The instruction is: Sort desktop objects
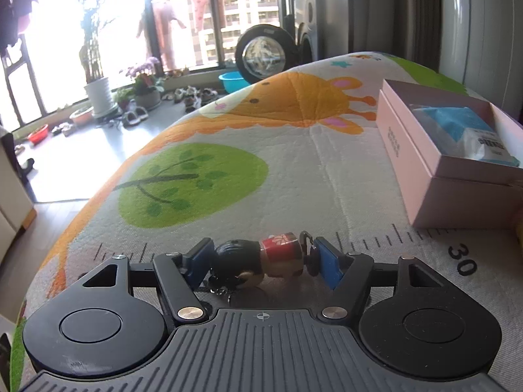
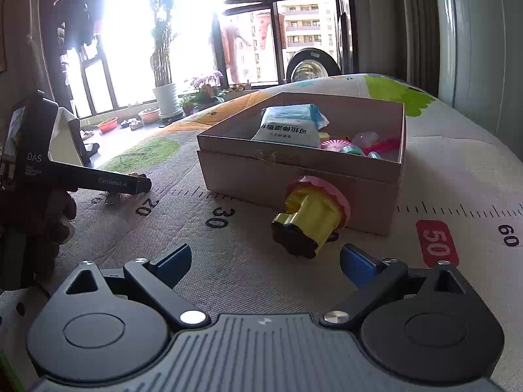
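The left tool (image 1: 260,261) has a small wooden doll keychain (image 1: 261,259) lying on its side between its blue pads, the dark-haired head against one pad and the base with its metal clasp against the other. The pads look pressed on both ends, so I judge it gripped lengthwise, which suits a figure that lies flat and would roll if pinched across its round body. Its ring and chain trail beneath, on the play mat (image 1: 294,176) that covers the desk.

The pink cardboard box (image 2: 294,170) stands open just ahead and serves as the collecting bin: a blue pack of wipes (image 2: 291,124) and a few pink and teal trinkets (image 2: 346,147) already lie inside.

The right tool (image 2: 265,263) is released, its jaws spread wide and empty. Just beyond them a yellow toy with a pink frilled top (image 2: 310,215) lies tipped over, its pink end touching or nearly touching the box's front wall and its dark base pointing toward the tool. The wide spread fits that bulky body; I judge it the next thing to be picked, though the wall behind leaves little room for a fingertip on the far side
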`<state>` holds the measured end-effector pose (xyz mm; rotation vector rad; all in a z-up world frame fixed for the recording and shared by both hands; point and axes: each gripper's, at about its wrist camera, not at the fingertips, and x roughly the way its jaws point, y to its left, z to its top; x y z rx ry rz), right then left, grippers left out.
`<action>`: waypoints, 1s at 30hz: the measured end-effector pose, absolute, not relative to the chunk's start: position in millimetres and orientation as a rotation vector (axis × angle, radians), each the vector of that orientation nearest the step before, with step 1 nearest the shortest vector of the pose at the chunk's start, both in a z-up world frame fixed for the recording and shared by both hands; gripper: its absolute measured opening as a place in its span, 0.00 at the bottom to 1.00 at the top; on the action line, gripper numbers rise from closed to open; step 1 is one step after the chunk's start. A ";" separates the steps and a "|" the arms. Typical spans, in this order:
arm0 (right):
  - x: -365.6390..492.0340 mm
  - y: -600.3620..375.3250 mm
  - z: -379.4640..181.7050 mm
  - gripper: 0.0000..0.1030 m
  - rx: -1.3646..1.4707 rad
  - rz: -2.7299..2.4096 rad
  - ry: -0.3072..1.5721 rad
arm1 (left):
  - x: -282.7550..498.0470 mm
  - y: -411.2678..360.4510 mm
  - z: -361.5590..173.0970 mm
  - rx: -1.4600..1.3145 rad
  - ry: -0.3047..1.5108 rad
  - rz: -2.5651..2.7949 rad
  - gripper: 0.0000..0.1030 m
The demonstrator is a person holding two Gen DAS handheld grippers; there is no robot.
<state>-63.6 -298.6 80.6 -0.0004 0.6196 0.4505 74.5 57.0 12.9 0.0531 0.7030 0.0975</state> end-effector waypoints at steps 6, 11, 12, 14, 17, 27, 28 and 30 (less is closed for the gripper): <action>-64.5 -297.9 83.5 0.96 -0.018 0.432 0.628 | 33.6 25.1 13.2 0.069 0.683 -0.074 0.71; -62.9 -300.8 105.2 0.95 -0.090 0.417 0.640 | 8.0 23.9 10.1 0.114 0.622 -0.050 0.93; -60.1 -302.9 110.9 0.95 -0.092 0.409 0.653 | 7.5 26.3 10.2 0.098 0.623 -0.059 0.93; -52.0 -308.3 121.1 0.95 -0.087 0.384 0.681 | 9.1 31.0 10.4 0.070 0.629 -0.065 0.95; -38.5 -314.2 132.3 0.95 -0.080 0.344 0.718 | 10.6 33.9 10.0 0.048 0.631 -0.067 0.97; 37.4 -290.4 106.7 0.64 0.001 0.316 1.008 | 5.0 42.6 11.4 -0.006 0.583 -0.058 0.99; 40.4 -290.4 102.5 0.58 0.010 0.305 1.026 | 5.1 44.0 11.5 -0.013 0.582 -0.058 0.99; 37.2 -291.9 100.0 0.53 0.012 0.301 1.004 | 5.7 46.3 11.2 -0.027 0.583 -0.060 0.99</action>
